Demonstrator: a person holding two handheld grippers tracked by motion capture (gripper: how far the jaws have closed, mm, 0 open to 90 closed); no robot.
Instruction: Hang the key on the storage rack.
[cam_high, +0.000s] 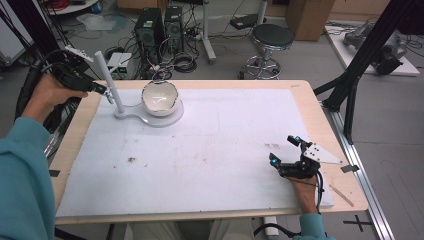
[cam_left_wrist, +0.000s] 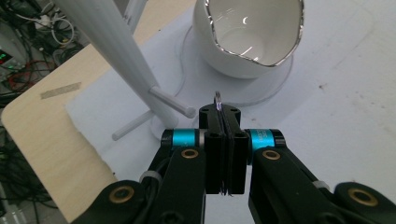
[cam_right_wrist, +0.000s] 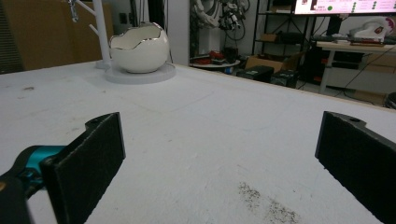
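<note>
A white stand (cam_high: 111, 80) with a tall post and short side pegs rises from a round base that also bears a white egg-shaped bowl (cam_high: 160, 97) with a silver rim. My left gripper (cam_high: 103, 92) is at the post, just short of a peg (cam_left_wrist: 173, 103). It is shut on a small metal ring (cam_left_wrist: 217, 97) whose top pokes out above the pads. The bowl (cam_left_wrist: 250, 37) lies just beyond it. My right gripper (cam_high: 283, 149) rests on the mat at the near right, open, with nothing between its jaws (cam_right_wrist: 219, 158).
A white mat (cam_high: 210, 145) covers most of the wooden table (cam_high: 320, 115). Dark smudges mark the mat near the right gripper (cam_right_wrist: 266, 200) and at the left (cam_high: 131, 160). Beyond the far edge stand computer towers (cam_high: 159, 27), cables and a stool (cam_high: 270, 42).
</note>
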